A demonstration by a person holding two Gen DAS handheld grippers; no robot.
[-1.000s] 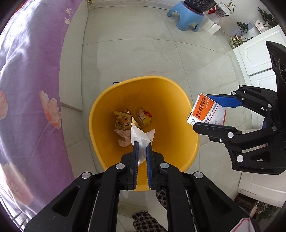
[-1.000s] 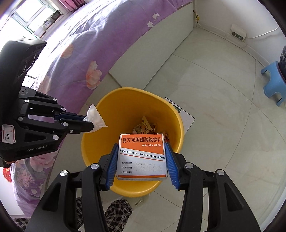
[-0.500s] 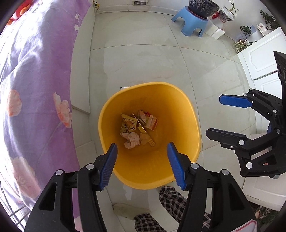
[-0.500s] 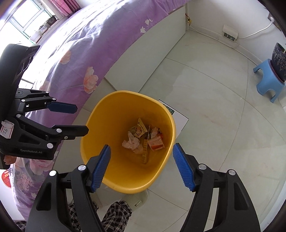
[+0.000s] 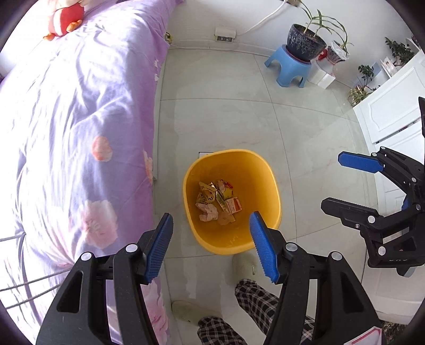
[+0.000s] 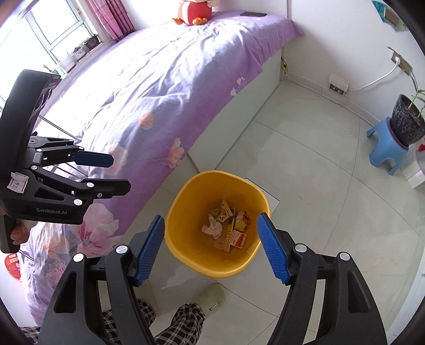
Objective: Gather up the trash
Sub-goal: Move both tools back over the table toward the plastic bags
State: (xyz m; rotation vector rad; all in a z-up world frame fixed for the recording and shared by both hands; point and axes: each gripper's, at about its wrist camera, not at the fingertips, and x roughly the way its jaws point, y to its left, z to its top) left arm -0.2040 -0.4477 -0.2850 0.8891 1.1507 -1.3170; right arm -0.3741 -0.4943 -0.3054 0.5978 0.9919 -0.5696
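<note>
A yellow bin (image 5: pixel 261 169) (image 6: pixel 183 254) stands on the tiled floor beside the bed. Inside lie a crumpled tissue (image 5: pixel 207 211) (image 6: pixel 212 228), an orange-and-white medicine box (image 5: pixel 233 205) (image 6: pixel 237 238) and several snack wrappers (image 5: pixel 205 192) (image 6: pixel 221 212). My left gripper (image 5: pixel 211 223) (image 6: pixel 120 172) is open and empty, high above the bin's near rim. My right gripper (image 6: pixel 211 223) (image 5: pixel 330 183) is open and empty too, above the bin and to the right of the left one.
A bed with a purple flowered cover (image 5: pixel 79 119) (image 6: pixel 164 87) runs along the left, a red plush toy (image 6: pixel 192 10) on it. A blue stool with a potted plant (image 5: pixel 290 65) (image 6: pixel 387 148) stands farther off. A white cabinet (image 5: pixel 387 114) is at right. The person's slippered foot (image 6: pixel 209 297) is beside the bin.
One second ago the left gripper held a tissue and the right a medicine box over the bin. Both opened, the items dropped in, and both grippers have risen away.
</note>
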